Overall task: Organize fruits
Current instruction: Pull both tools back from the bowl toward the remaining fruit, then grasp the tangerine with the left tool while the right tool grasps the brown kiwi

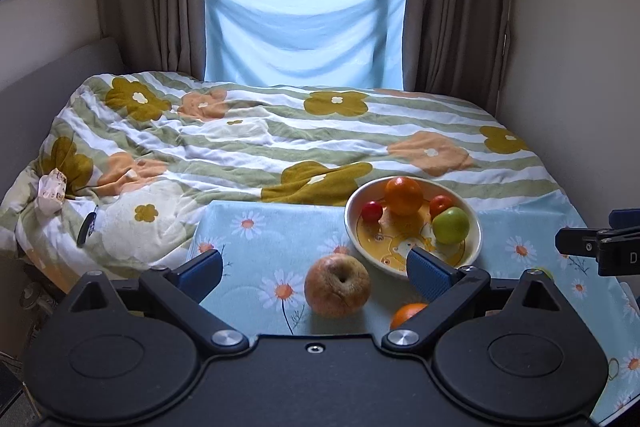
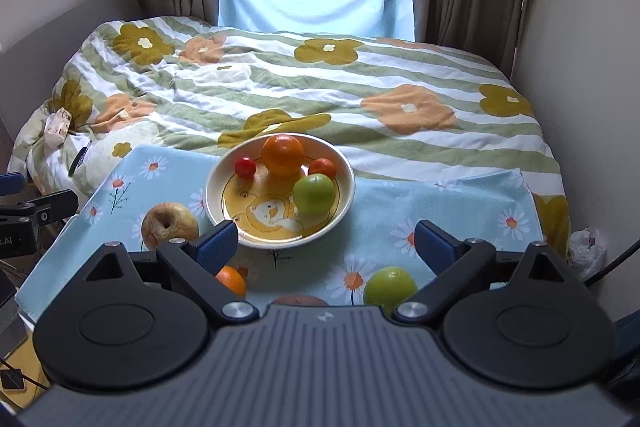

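Note:
A cream and yellow bowl (image 1: 476, 227) (image 2: 280, 239) on the daisy cloth holds an orange (image 1: 403, 195) (image 2: 283, 154), a green apple (image 1: 451, 225) (image 2: 314, 193) and two small red fruits (image 1: 372, 211) (image 2: 245, 167). A brownish apple (image 1: 337, 285) (image 2: 169, 225) lies on the cloth just in front of my open left gripper (image 1: 314, 273). A small orange (image 1: 408, 313) (image 2: 231, 281) sits half hidden behind a finger. My right gripper (image 2: 326, 241) is open above the cloth, with a loose green apple (image 2: 390, 289) and a brown fruit (image 2: 300, 300) near its base.
The light blue daisy cloth (image 1: 260, 227) (image 2: 460, 203) covers a small table at the foot of a bed with a flowered duvet (image 1: 280, 131) (image 2: 320, 83). Walls stand close on both sides. The other gripper (image 1: 600, 245) (image 2: 28, 215) shows at each view's edge.

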Action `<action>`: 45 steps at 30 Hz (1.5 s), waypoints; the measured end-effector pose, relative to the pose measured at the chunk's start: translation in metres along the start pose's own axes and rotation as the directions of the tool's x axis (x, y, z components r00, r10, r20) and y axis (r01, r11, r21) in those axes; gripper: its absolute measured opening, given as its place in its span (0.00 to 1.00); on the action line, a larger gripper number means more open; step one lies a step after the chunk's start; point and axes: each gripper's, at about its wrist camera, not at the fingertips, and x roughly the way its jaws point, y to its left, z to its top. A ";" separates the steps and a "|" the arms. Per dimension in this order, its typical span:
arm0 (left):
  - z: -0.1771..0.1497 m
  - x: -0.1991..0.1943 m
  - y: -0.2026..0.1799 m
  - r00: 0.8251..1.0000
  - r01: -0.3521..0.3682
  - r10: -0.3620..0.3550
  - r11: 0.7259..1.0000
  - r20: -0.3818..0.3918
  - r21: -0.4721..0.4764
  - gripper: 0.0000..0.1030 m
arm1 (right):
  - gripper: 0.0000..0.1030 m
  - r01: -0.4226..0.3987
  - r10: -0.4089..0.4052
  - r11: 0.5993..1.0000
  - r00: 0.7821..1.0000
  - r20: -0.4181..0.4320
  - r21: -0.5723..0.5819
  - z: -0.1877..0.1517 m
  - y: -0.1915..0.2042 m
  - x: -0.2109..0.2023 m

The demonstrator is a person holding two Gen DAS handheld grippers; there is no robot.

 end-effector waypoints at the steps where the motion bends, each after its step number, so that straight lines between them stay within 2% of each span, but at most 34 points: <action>1: -0.006 -0.003 -0.003 1.000 -0.004 0.004 1.000 -0.002 -0.001 0.97 | 1.00 -0.005 0.005 1.000 1.000 -0.003 -0.001 -0.006 0.000 -0.002; 8: -0.046 -0.006 -0.020 0.999 -0.021 0.020 1.000 -0.044 -0.013 0.97 | 1.00 -0.025 0.025 0.999 1.000 -0.008 -0.032 -0.044 0.003 -0.001; 19: -0.092 0.033 -0.033 0.997 -0.034 0.034 0.999 -0.073 -0.008 0.89 | 1.00 -0.041 0.040 0.999 0.999 -0.026 -0.032 -0.094 0.011 0.044; 24: -0.103 0.053 -0.034 0.995 -0.043 0.042 0.999 -0.088 -0.010 0.74 | 1.00 -0.031 0.030 0.999 0.999 -0.031 -0.013 -0.107 0.016 0.065; 28: -0.108 0.068 -0.035 0.993 -0.042 0.041 0.999 -0.107 -0.006 0.69 | 1.00 -0.021 0.021 1.000 0.999 -0.039 0.001 -0.111 0.018 0.079; 30: -0.109 0.075 -0.036 0.992 -0.038 0.037 0.999 -0.122 -0.003 0.60 | 1.00 -0.017 0.017 1.000 0.999 -0.041 0.000 -0.111 0.019 0.083; 34: -0.112 0.086 -0.037 0.989 -0.040 0.039 0.999 -0.144 -0.003 0.57 | 1.00 -0.022 0.023 1.000 0.998 -0.051 0.009 -0.111 0.020 0.091; 36: -0.113 0.090 -0.036 0.987 -0.034 0.033 0.999 -0.158 -0.006 0.48 | 1.00 -0.025 0.026 1.000 0.998 -0.060 0.010 -0.112 0.021 0.093; 40: -0.111 0.095 -0.035 0.984 -0.020 0.018 1.000 -0.176 -0.011 0.44 | 1.00 -0.017 0.018 1.000 0.998 -0.063 0.010 -0.112 0.021 0.095; 41: -0.111 0.096 -0.036 0.984 -0.011 0.009 1.000 -0.178 -0.010 0.39 | 1.00 -0.017 0.017 1.000 0.998 -0.063 0.011 -0.111 0.021 0.096; 45: -0.111 0.095 -0.038 0.983 -0.008 0.009 1.000 -0.182 0.009 0.39 | 1.00 -0.009 0.010 1.000 0.998 -0.063 0.006 -0.109 0.021 0.100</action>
